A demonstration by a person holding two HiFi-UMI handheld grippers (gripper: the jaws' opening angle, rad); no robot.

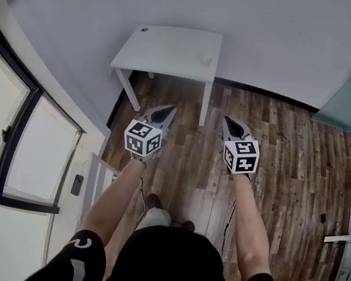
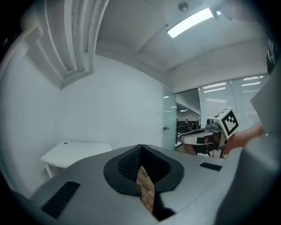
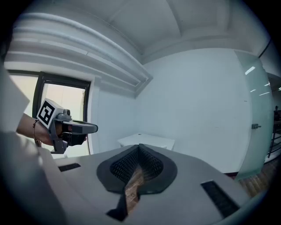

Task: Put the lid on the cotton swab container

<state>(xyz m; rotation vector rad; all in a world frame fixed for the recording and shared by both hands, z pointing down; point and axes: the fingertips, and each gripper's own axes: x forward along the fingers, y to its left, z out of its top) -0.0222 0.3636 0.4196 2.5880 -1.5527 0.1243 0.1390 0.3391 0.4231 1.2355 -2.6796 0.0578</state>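
both claws are pressed together and pinch nothing: the left claw (image 1: 166, 110) and right claw (image 1: 230, 122) hang side by side over the wood floor (image 1: 273, 153), well apart from the white surface (image 1: 167, 68) at 12 o'clock.

the only likely container (image 1: 207, 60) is a small pale thing near the surface's 4 o'clock corner, close to the front edge. a dark dot (image 1: 144, 29) sits at the 10 o'clock corner. whether it is the lid is too small to tell.

risks, as i judge them:
- a claw arriving shut would shove the light container instead of taking it, and so close to the edge it could go off onto the floor.
- picking the wrong thing as the lid, since neither reads clearly from here.
- container and dot lie well apart, so one must be carried across the surface and could slip.

the container's long axis and facing cannot be made out. it looks like a short upright block, no more.
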